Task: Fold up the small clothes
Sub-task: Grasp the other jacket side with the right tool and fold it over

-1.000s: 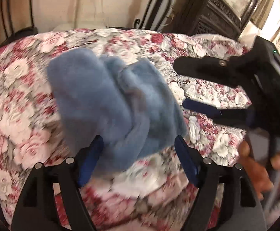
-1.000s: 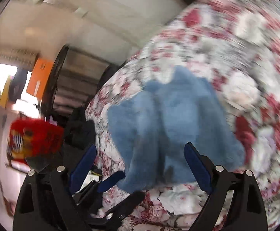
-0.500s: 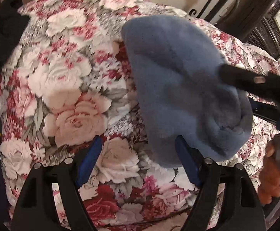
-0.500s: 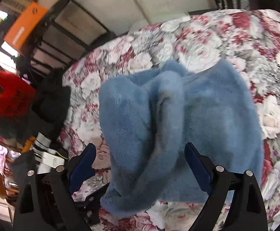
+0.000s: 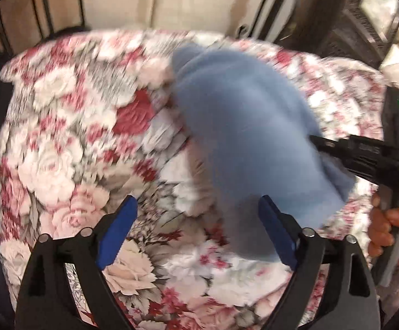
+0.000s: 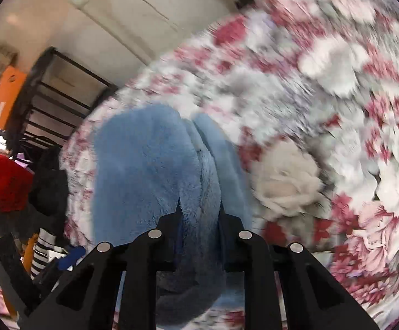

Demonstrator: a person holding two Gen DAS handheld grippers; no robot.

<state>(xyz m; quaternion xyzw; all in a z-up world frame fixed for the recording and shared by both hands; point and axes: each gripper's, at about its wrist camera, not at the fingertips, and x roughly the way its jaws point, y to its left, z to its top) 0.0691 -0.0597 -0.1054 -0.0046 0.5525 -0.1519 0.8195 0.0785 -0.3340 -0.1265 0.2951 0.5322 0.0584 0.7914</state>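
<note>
A folded blue fleece garment (image 5: 243,126) lies on a floral bedspread (image 5: 67,148). My left gripper (image 5: 196,231) is open and empty, just in front of the garment's near edge. My right gripper (image 6: 199,211) is shut on the near edge of the garment (image 6: 144,170). It also shows in the left wrist view (image 5: 364,154), reaching into the garment from the right. Both views are motion blurred.
A black metal bed frame (image 5: 40,5) and a dark carved cabinet (image 5: 345,19) stand behind the bed. In the right wrist view a red plush toy (image 6: 1,187), dark clothes (image 6: 48,181) and an orange box (image 6: 3,96) sit left of the bed.
My right gripper has closed on the edge of the blue garment; it was open half a second ago. My left gripper has stayed open and swung, so the garment sits further right.
</note>
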